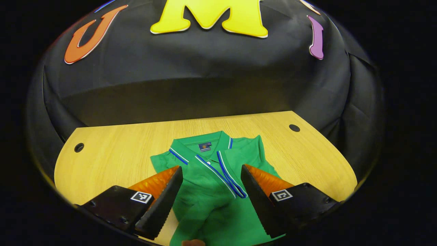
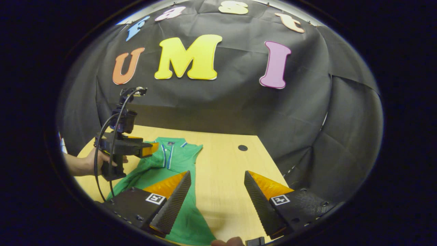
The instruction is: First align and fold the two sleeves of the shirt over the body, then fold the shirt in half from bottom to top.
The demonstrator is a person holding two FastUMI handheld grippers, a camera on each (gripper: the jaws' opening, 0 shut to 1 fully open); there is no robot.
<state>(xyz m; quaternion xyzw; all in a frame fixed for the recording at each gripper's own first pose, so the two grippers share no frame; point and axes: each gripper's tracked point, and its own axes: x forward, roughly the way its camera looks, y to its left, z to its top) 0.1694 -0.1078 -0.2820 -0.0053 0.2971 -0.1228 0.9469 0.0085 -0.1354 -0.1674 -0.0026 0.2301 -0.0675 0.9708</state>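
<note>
A green polo shirt (image 1: 211, 177) with a blue-and-white striped collar and placket lies on the wooden table (image 1: 112, 153), collar toward the back wall. Its sleeves look folded in over the body. My left gripper (image 1: 211, 171) hovers open above the shirt's chest, the placket showing between its fingers. In the right gripper view the shirt (image 2: 174, 157) lies to the left, and my right gripper (image 2: 216, 176) is open over bare table beside the shirt's right edge. The left gripper (image 2: 150, 149), held by a hand (image 2: 90, 164), hangs above the shirt there.
The table (image 2: 225, 171) has round cable holes, one at each back corner (image 1: 79, 147) (image 1: 294, 128) (image 2: 242, 148). Black cloth closes the booth behind and at the sides. Bare wood lies on both sides of the shirt.
</note>
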